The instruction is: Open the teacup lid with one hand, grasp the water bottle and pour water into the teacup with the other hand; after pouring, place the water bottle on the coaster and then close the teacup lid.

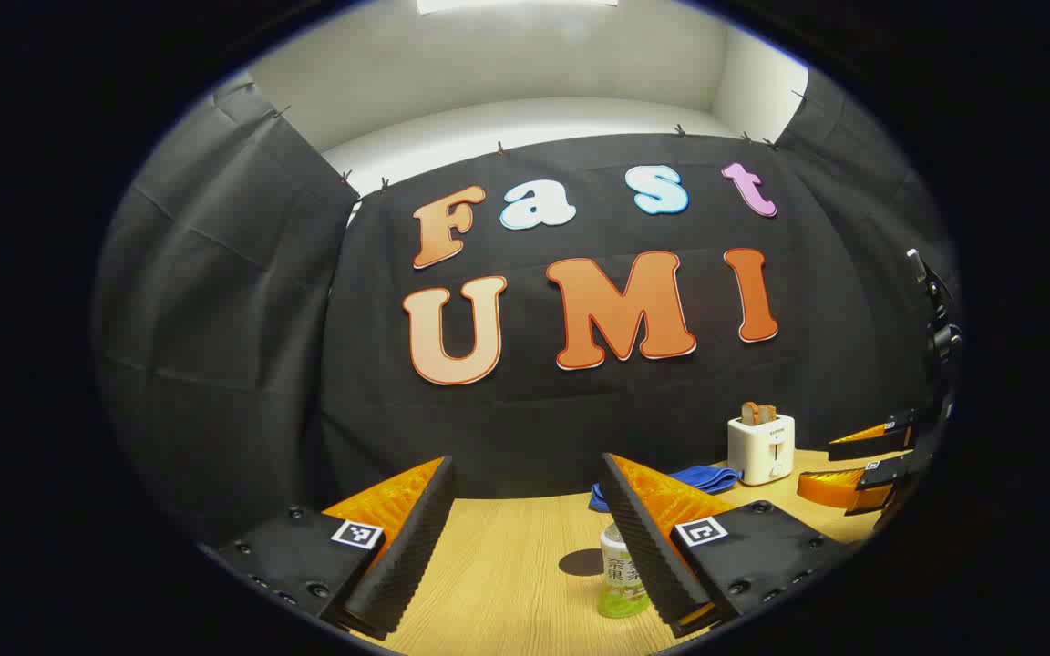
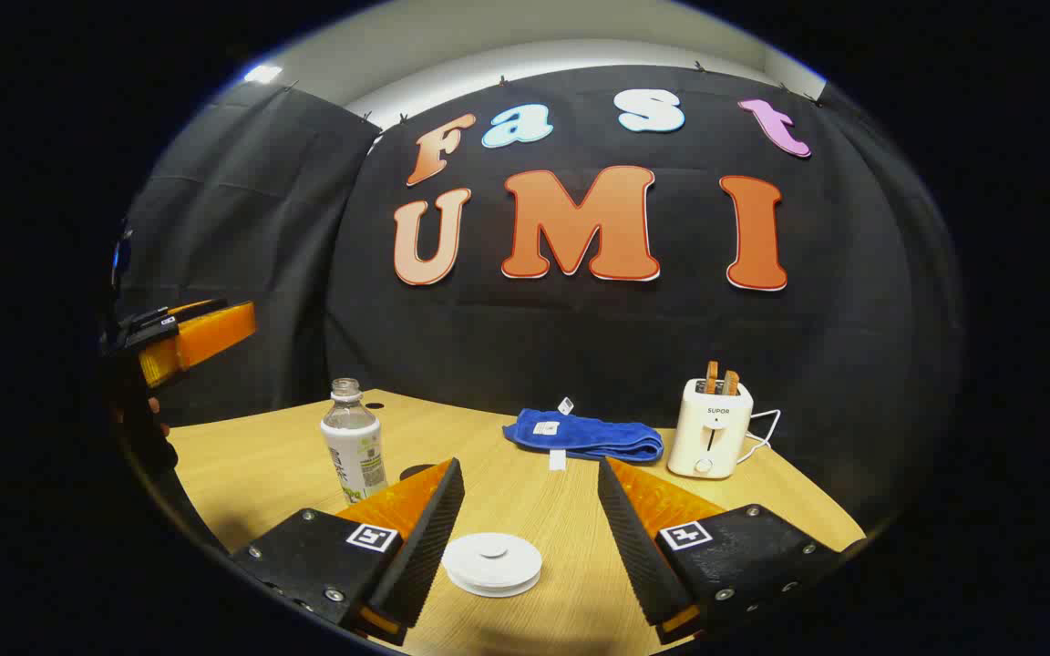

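The water bottle [image 2: 352,448] stands upright on the table, clear with a white and green label and no cap visible. In the left gripper view the bottle [image 1: 618,576] sits just behind my right finger, partly hidden. A dark round coaster [image 1: 580,562] lies beside it. The white teacup lid [image 2: 492,563], round with a small knob, rests low between my right gripper's fingers. My left gripper [image 1: 527,465] is open and holds nothing. My right gripper [image 2: 530,466] is open above the lid, not touching it. The left gripper [image 2: 201,333] hangs at the far left, raised.
A folded blue cloth [image 2: 584,437] lies at the back of the wooden table [image 2: 571,510]. A white toaster [image 2: 715,428] with toast in it stands to the cloth's right, its cord trailing behind. The right gripper [image 1: 849,460] shows at the far right of the left gripper view.
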Demonstrator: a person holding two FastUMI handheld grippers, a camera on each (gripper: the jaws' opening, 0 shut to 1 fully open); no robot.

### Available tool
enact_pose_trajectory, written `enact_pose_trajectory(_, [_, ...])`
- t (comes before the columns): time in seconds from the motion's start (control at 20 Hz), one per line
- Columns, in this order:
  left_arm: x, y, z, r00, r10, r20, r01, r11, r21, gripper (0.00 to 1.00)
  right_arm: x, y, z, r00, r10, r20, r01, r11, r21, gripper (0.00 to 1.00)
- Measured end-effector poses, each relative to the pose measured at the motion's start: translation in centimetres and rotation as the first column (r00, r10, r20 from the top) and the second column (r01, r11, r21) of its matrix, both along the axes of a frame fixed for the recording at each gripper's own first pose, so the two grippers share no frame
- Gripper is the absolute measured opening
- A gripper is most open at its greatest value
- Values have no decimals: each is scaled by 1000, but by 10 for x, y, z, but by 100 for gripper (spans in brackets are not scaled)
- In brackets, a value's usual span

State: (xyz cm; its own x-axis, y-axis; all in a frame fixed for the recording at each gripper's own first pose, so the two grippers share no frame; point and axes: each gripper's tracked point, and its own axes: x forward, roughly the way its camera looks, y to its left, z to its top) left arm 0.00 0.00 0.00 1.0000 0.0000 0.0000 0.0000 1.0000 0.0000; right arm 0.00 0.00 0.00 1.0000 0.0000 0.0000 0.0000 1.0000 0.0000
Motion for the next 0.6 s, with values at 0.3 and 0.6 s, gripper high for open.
enact_pose_trajectory(0.3, [3, 1, -5, 1000, 1, -9, -1, 1000, -14, 100, -3, -4, 10, 999, -12, 35, 12, 1000, -1, 92])
enact_pose_trajectory(0.6, [5, 5, -1, 1000, 4, 4, -4, 1000, -14, 100, -5, 4, 19, 999, 6, 52, -5, 1000, -10, 96])
